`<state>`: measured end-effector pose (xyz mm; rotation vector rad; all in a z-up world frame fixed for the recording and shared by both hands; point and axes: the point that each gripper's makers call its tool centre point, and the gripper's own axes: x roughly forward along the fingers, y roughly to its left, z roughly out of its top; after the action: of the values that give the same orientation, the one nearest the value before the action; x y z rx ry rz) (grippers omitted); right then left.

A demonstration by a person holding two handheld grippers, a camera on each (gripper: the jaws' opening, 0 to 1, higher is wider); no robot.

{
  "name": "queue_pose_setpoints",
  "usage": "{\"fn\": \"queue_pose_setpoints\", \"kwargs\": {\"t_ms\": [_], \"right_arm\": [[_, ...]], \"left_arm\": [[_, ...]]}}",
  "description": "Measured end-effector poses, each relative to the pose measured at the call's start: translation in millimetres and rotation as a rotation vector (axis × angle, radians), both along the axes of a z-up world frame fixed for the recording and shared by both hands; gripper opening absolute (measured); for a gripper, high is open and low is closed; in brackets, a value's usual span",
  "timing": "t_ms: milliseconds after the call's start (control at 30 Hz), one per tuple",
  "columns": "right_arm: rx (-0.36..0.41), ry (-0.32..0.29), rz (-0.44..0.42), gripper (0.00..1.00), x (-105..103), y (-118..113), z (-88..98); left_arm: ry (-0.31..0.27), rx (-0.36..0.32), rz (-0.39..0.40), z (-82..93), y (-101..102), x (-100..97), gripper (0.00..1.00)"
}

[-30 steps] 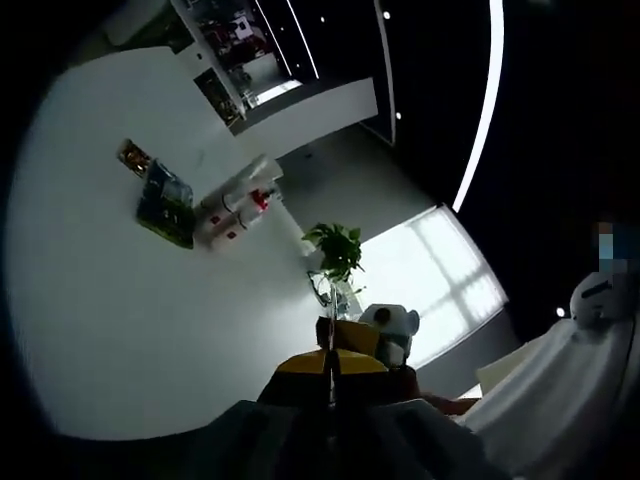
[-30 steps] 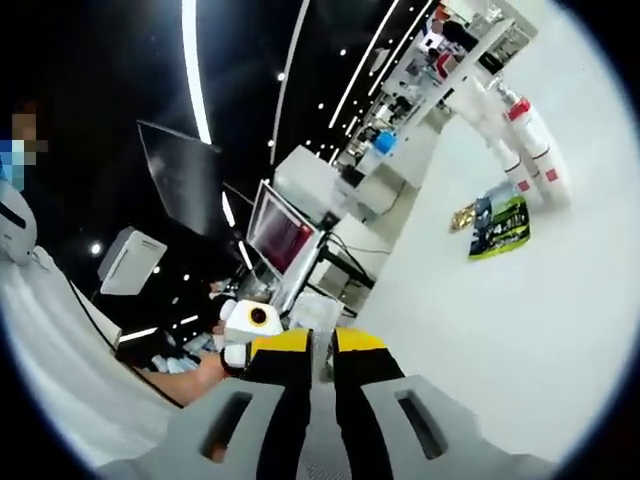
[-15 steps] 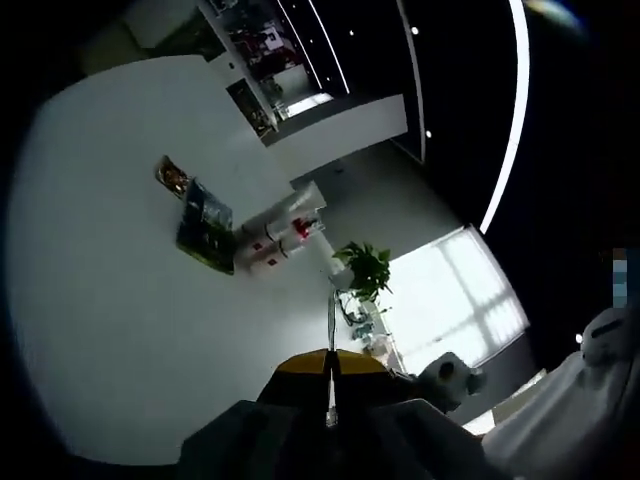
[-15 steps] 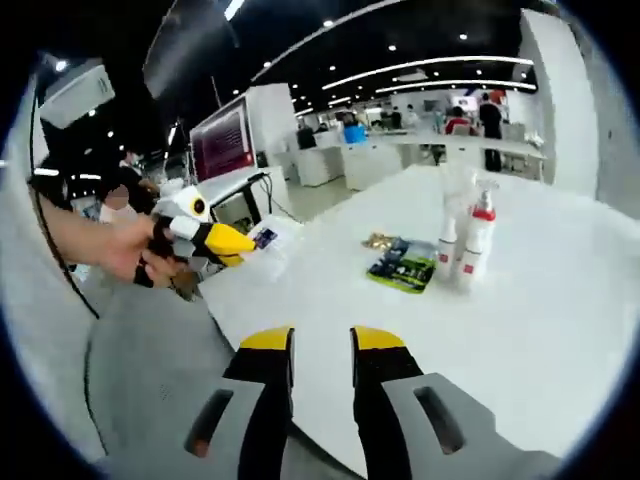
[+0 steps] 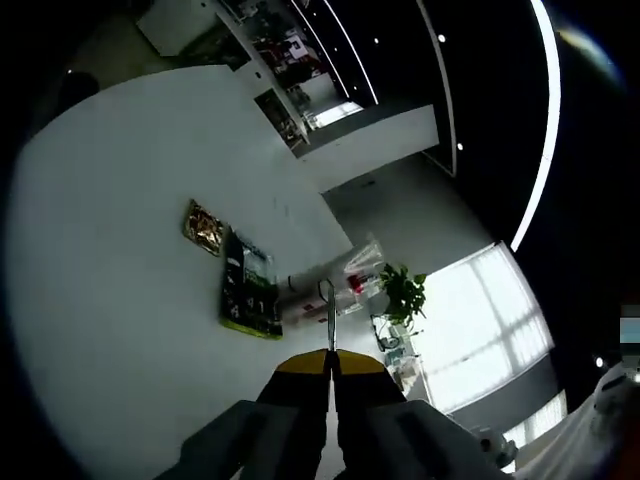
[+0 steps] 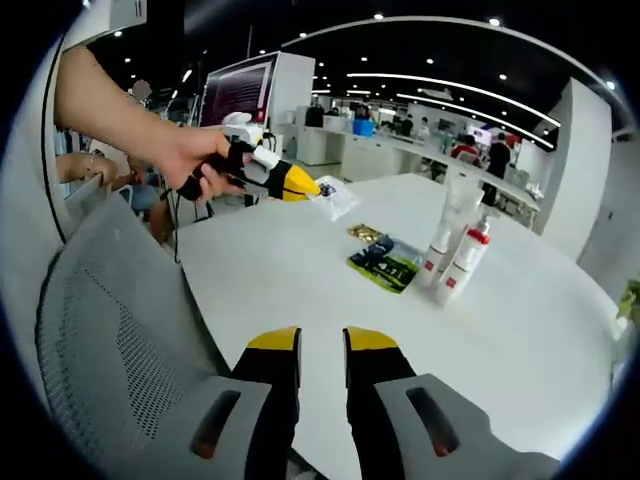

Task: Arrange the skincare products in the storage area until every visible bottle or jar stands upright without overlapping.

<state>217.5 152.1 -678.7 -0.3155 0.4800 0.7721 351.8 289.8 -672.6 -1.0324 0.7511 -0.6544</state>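
Note:
On the white table [image 6: 520,330] a tall white tube [image 6: 455,210] and two white bottles stand upright, one with a red pump [image 6: 468,258]. Beside them a green-and-black packet [image 6: 385,263] and a small gold sachet [image 6: 362,233] lie flat. In the left gripper view the packet [image 5: 250,292] and gold sachet [image 5: 203,227] lie ahead, with the bottles [image 5: 357,283] behind. My left gripper [image 5: 330,362] is shut on a thin clear sachet [image 5: 329,305] seen edge-on; a hand holds this gripper [image 6: 300,186] and the sachet [image 6: 333,197] over the table's far left. My right gripper [image 6: 321,342] hangs open over the near edge.
A grey mesh chair back [image 6: 110,330] stands at the lower left, close to my right gripper. A monitor [image 6: 240,90] and office desks with people lie beyond the table. A green plant [image 5: 402,290] stands past the table's far side.
Both views have swung toward the table. My left gripper, with the clear sachet, has come over the table nearer the products. The right gripper's jaws stand slightly wider than a second ago.

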Motion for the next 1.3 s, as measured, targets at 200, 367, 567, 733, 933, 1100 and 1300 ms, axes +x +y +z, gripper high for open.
{"fn": "queue_pose_setpoints", "kwargs": {"t_ms": [200, 367, 567, 733, 933, 1100, 1300], "right_arm": [[-0.011, 0.023, -0.006, 0.15, 1, -1, -5.6], [-0.025, 0.020, -0.016, 0.15, 3, -3, -7.0], [-0.027, 0.029, -0.032, 0.15, 3, -6, -8.5], [-0.029, 0.019, -0.038, 0.15, 3, -7, -6.9], [-0.027, 0.002, -0.048, 0.15, 4, -8, -3.7], [-0.036, -0.004, -0.036, 0.15, 3, -6, -3.9], [-0.034, -0.007, -0.047, 0.15, 5, -8, -2.9]], "left_arm": [[0.037, 0.028, 0.035, -13.8, 13, 33.7, 0.00], [0.075, 0.058, 0.059, -27.0, 24, 55.4, 0.01], [0.115, 0.082, 0.059, -45.3, 27, 72.1, 0.01], [0.170, 0.105, 0.038, -66.4, 26, 76.7, 0.01], [0.230, 0.130, 0.023, -86.0, 23, 72.0, 0.01], [0.265, 0.149, 0.029, -96.5, 21, 70.0, 0.01], [0.311, 0.179, 0.046, -108.1, 25, 69.2, 0.01]]}}
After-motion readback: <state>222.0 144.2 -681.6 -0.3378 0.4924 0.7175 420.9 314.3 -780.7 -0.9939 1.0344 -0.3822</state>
